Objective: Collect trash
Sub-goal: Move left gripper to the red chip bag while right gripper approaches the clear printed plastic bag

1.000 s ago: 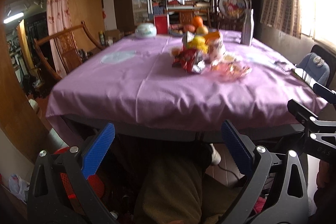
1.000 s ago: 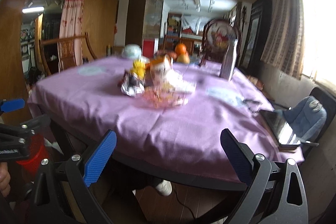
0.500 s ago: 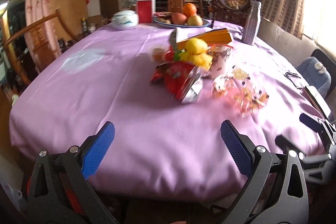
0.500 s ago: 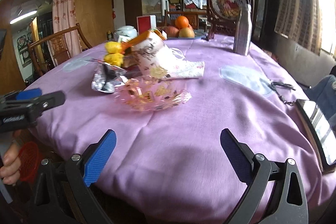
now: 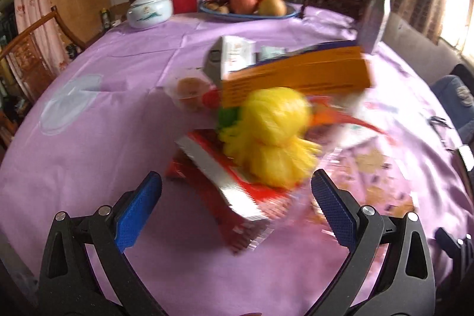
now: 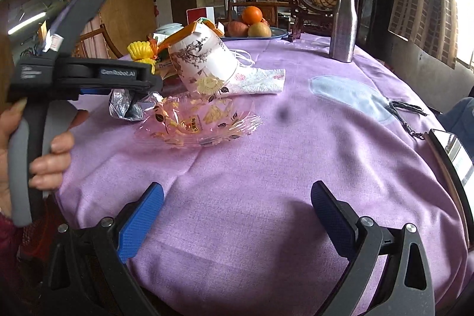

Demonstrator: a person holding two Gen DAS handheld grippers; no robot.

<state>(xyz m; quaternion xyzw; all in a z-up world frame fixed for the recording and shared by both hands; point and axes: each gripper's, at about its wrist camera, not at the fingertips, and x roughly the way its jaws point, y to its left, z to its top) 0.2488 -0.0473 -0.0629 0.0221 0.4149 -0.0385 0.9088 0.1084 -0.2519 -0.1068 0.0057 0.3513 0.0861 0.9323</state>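
While both grippers, left [image 5: 235, 202] and right [image 6: 237, 206], hold jaws apart and empty, trash sits mid-bench [image 6: 296, 168]: red wrapper [image 5: 219, 182], yellow mesh ball [image 5: 272, 138]. Risk: wrapper may slide, dragging the ball off.

The left wrist camera is looking down along its fingers, close over the yellow pompoms [image 5: 271, 135]. The right wrist camera is sitting lower and farther back at the table edge, facing across the purple tablecloth [image 6: 296, 156]. Both are showing the fruit bowl [image 5: 247, 12].
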